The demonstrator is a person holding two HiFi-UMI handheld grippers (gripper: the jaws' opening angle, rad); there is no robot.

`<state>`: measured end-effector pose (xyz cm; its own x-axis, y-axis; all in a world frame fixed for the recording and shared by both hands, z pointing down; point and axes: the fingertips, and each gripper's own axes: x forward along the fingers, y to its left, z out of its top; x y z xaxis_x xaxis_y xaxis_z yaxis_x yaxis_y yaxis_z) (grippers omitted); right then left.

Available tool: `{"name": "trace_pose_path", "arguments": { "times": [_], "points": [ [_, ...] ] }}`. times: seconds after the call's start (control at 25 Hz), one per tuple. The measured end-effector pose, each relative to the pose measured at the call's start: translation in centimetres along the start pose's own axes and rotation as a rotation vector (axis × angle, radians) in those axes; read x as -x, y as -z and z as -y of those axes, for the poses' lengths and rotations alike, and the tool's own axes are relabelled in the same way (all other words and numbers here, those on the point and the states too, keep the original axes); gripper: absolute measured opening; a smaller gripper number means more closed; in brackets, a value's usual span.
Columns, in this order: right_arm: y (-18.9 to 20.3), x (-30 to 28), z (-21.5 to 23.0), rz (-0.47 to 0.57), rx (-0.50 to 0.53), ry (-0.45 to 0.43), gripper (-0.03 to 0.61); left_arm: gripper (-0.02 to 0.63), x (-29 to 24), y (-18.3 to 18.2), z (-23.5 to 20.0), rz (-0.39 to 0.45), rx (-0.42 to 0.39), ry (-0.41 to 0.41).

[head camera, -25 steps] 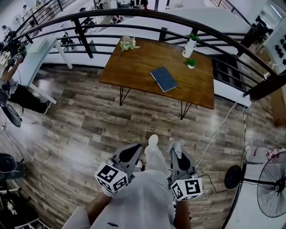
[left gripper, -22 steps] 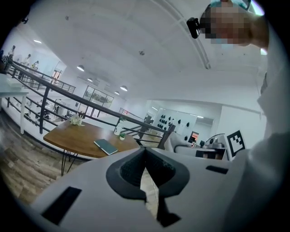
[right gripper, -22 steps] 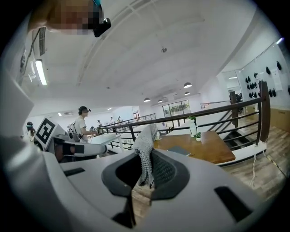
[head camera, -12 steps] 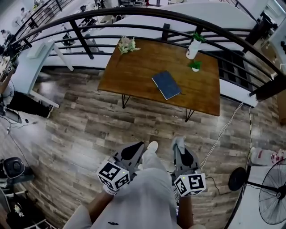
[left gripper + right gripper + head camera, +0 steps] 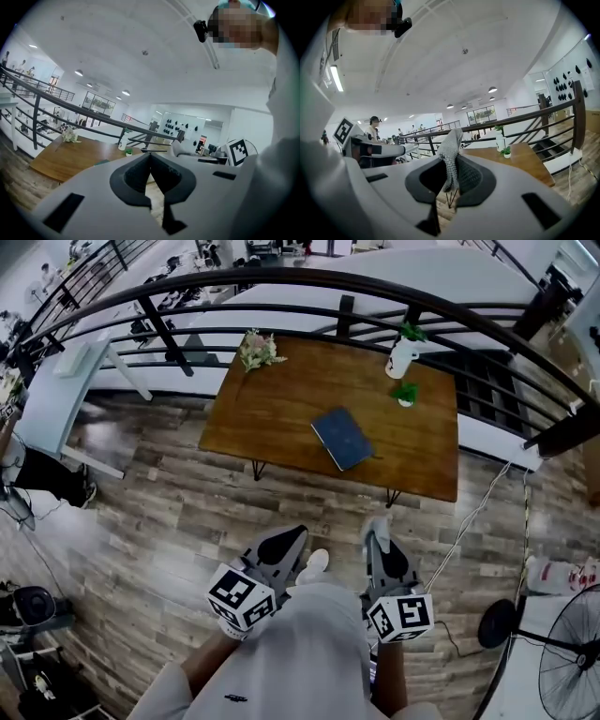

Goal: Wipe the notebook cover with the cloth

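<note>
Notebook: dark blue cover, closed, lying flat and askew near the middle of the wooden table. Cloth: grey, knitted, pinched between the jaws of the right gripper, well short of the table. Left gripper: jaws pressed together, nothing between them, likewise short of the table's near edge.

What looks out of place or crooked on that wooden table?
Only the notebook sits crooked, turned at an angle to the edges of the table. Nothing looks spilled or broken.
</note>
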<state>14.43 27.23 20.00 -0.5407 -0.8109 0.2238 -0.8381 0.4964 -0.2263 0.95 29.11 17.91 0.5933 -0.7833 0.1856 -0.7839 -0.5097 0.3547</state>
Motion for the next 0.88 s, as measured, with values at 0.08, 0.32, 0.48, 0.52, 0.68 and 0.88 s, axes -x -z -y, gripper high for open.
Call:
{"name": "trace_pose_path", "arguments": {
  "times": [0.08,0.32,0.48,0.52,0.68,0.88],
  "points": [
    [-0.8,-0.9,0.9,0.012,0.001,-0.002,0.040,0.018,-1.1,-0.4,-0.3,-0.002,0.003,0.003],
    [-2.1,-3.1,3.1,0.045,0.000,-0.010,0.040,0.018,-5.2,-1.2,-0.5,-0.006,-0.014,0.036],
    [-2.0,-4.3,3.8,0.026,-0.003,-0.020,0.040,0.018,-7.1,-1.6,-0.9,-0.007,-0.008,0.047],
    [-2.0,-4.6,3.9,0.020,-0.002,-0.021,0.040,0.018,-7.4,-1.6,-1.0,-0.010,-0.001,0.049],
    [-2.0,-5.2,4.7,0.013,-0.019,-0.009,0.040,0.018,-8.1,-0.9,-1.4,-0.040,0.015,0.051],
    [-1.5,-6.7,5.7,-0.012,-0.038,0.006,0.040,0.018,-9.0,-0.7,-3.1,-0.051,0.047,0.037]
  ]
}}
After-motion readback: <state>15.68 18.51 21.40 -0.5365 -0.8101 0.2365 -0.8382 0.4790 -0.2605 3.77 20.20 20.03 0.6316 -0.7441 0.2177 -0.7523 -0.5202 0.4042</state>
